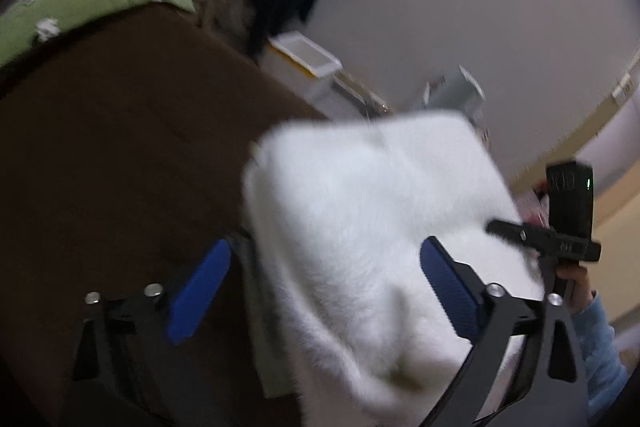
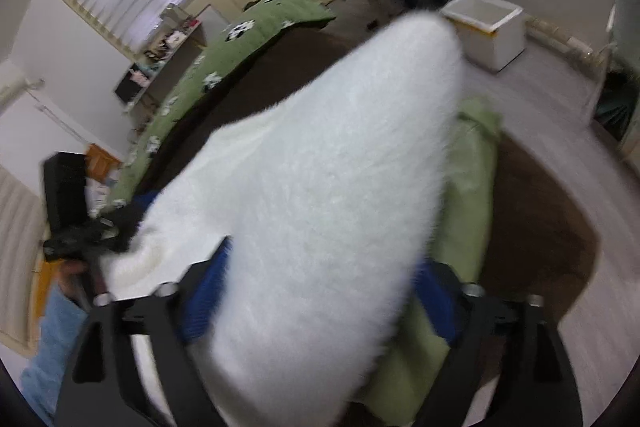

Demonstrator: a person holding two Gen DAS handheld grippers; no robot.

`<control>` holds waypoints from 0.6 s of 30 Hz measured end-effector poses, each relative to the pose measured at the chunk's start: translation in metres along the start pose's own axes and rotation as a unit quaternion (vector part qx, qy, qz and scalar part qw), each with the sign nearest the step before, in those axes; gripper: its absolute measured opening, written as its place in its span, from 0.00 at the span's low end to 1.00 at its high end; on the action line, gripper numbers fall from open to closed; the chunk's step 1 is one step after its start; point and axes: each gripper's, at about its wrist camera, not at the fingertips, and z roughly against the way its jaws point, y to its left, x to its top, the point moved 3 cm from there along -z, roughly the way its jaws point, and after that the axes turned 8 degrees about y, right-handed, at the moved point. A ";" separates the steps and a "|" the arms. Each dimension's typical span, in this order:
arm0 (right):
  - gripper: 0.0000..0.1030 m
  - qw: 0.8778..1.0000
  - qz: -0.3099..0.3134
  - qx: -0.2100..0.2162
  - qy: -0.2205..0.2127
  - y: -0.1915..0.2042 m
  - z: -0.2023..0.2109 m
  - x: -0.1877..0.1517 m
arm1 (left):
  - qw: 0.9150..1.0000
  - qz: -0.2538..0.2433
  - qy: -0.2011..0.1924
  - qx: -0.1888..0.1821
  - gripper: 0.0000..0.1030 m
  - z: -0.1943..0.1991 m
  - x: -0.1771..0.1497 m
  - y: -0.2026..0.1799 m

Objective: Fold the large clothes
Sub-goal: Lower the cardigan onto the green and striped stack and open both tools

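Left wrist view is showing the left gripper (image 1: 324,287) standing wide apart, its blue pads (image 1: 200,291) pressing nothing, with the white fleece garment (image 1: 380,227) lying between and ahead of them on the brown bed cover (image 1: 120,147). Right wrist view is showing the right gripper (image 2: 320,303) likewise released, the garment running forward along its fingers. The long axis is extending away from both tools, and neither gripper appears nearer.

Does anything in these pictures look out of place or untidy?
Nothing is spilled or damaged. The fluffy white garment lies bunched rather than flat on the brown bed cover, partly over a light green folded cloth. Both views are blurred, so small details cannot be judged.
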 end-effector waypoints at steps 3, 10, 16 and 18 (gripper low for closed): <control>0.93 0.999 0.019 -0.018 -0.020 0.002 0.019 -0.004 | 1.000 0.009 -0.021 0.006 0.93 0.024 -0.004 0.003; 0.93 0.986 0.113 -0.109 -0.062 0.033 0.050 0.001 | 0.996 -0.012 -0.070 0.062 0.94 0.054 -0.011 -0.023; 0.75 0.975 0.172 -0.130 -0.059 0.081 0.036 0.021 | 0.989 -0.024 -0.115 0.084 0.94 0.054 -0.016 -0.075; 0.57 0.972 0.179 -0.152 -0.025 0.093 0.017 0.027 | 0.989 -0.031 -0.111 0.096 0.94 0.042 -0.015 -0.091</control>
